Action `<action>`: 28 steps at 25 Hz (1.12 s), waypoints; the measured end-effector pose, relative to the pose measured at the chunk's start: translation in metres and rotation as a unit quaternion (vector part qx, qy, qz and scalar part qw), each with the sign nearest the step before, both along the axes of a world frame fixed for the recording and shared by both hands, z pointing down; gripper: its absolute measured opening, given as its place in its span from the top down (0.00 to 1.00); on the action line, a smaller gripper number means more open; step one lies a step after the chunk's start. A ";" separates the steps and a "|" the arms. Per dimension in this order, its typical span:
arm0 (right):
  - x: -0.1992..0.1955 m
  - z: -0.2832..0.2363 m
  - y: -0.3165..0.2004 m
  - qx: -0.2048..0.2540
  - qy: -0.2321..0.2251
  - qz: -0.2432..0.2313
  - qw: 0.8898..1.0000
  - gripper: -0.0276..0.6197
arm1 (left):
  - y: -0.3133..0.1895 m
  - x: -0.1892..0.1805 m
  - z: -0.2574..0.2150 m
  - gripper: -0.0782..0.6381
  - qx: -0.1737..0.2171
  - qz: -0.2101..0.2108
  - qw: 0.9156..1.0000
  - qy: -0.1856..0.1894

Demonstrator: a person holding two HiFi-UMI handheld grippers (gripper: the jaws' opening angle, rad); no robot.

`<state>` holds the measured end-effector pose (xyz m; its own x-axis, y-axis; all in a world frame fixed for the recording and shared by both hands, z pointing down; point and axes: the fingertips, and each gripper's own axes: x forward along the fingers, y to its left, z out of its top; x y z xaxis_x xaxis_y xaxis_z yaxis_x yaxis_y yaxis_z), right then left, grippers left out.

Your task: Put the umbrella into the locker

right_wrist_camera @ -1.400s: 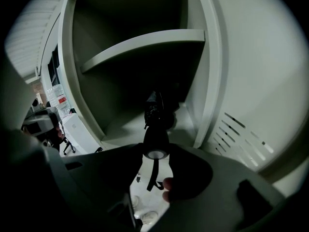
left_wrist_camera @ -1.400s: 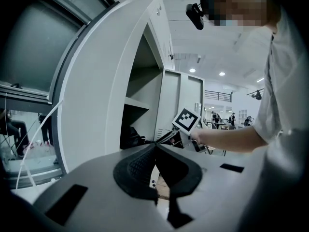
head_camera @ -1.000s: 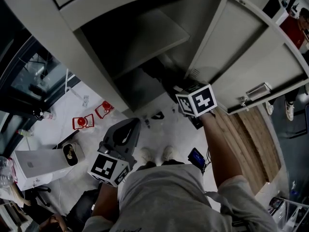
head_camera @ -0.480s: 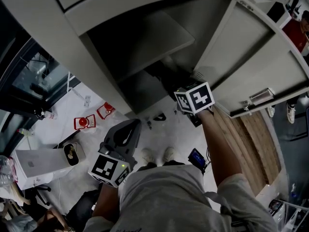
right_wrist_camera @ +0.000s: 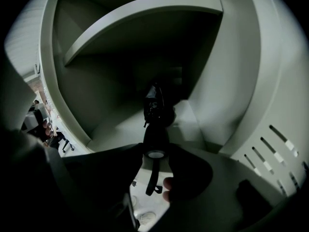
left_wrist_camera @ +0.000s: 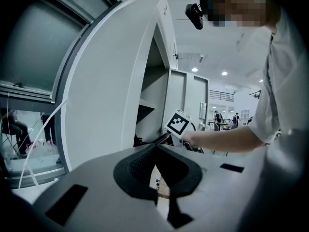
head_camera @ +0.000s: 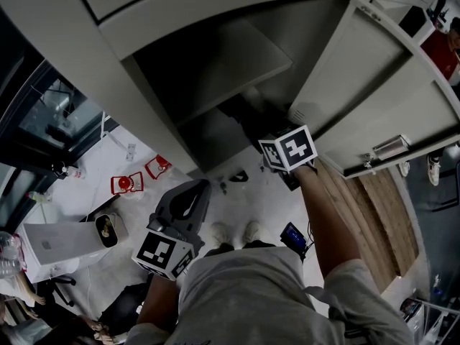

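We see the locker (head_camera: 374, 70) as smooth, matt grey painted metal; the umbrella (right_wrist_camera: 155, 135) has a black plastic handle and dark folded cloth; the floor (head_camera: 260, 197) looks pale and glossy, beside bare wooden boards (head_camera: 381, 214)

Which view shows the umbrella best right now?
Right gripper view: the umbrella sits head-on, handle between the right claw's jaws, tip inside the locker. Head view shows only a dark shape past the claw; left gripper view gives no clear sight.

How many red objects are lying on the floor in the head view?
2. The first red object lies left of the locker; the second red object lies beside it, nearer the locker. Others may be hidden.
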<state>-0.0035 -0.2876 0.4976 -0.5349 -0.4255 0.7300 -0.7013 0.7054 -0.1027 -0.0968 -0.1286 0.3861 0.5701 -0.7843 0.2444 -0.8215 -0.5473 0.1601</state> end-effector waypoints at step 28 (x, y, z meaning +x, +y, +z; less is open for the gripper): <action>0.012 -0.010 0.026 0.007 -0.035 0.003 0.999 0.67 | 0.012 0.007 -0.001 0.87 0.001 0.000 1.000 -0.002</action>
<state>0.0084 -0.2614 0.4876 -0.5822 -0.4394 0.6841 -0.6970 0.7029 -0.1418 -0.0898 -0.1170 0.3851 0.5690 -0.7849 0.2451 -0.8222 -0.5473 0.1561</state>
